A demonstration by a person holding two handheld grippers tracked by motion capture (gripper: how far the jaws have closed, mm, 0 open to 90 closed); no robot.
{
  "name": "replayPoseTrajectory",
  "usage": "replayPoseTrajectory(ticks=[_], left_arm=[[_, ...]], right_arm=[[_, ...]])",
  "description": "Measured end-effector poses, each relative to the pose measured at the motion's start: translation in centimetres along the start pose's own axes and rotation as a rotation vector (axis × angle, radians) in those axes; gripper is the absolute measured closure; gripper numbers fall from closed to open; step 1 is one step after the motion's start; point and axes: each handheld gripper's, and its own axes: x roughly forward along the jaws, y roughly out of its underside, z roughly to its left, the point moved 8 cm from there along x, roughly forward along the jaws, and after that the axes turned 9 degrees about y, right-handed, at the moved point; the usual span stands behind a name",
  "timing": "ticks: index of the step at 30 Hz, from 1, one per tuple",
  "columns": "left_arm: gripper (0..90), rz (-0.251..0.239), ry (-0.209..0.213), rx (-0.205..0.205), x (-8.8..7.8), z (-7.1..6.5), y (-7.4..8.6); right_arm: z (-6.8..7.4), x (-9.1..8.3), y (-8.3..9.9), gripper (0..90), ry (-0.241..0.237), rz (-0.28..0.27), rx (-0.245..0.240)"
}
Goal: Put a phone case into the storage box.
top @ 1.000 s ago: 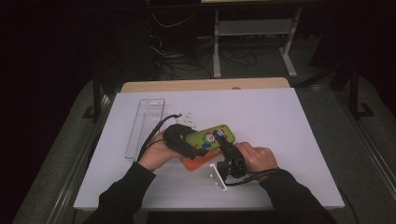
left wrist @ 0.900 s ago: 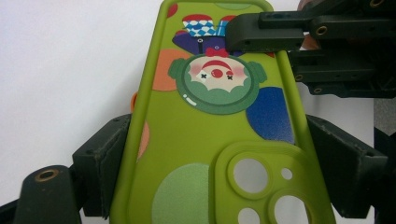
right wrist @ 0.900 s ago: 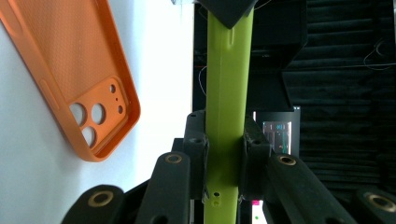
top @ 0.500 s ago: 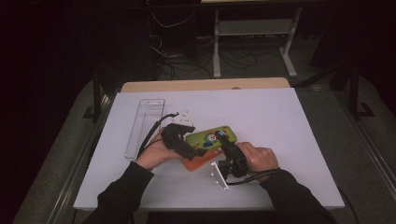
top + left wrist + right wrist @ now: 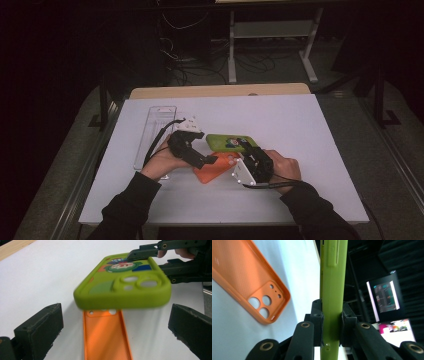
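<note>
The green phone case, with a cartoon picture and camera holes, hangs above the middle of the tabletop. The right gripper has its jaws clamped on its edge. The left gripper has its jaws spread wide, holding nothing. An orange phone case lies flat beneath. A clear tray lies near the left edge.

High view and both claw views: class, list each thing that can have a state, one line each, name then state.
Green phone case: lifted, clamped at one end.
Orange phone case: lying flat, inside facing up.
Left claw: open, holding nothing.
Right claw: shut on the green phone case.
Clear tray: flat on table.
</note>
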Motion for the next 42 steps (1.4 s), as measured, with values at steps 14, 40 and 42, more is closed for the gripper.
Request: replayPoseTrajectory(ticks=[14,40,42], left_arm=[[0.0,0.009,-0.011,-0.004,-0.1,0.3,0.3],[0.0,-0.041,-0.045,-0.044,-0.3,0.5,-0.2],[0.0,-0.055,-0.050,-0.047,-0.4,0.6,-0.3]], right_arm=[[-1.0,0.4,1.1,75.6,-0.168,0.079,0.380],[-2.1,0.9,2.6,75.6,-0.469,0.126,1.098],[-2.0,1.0,2.8,75.6,-0.477,0.133,1.121]])
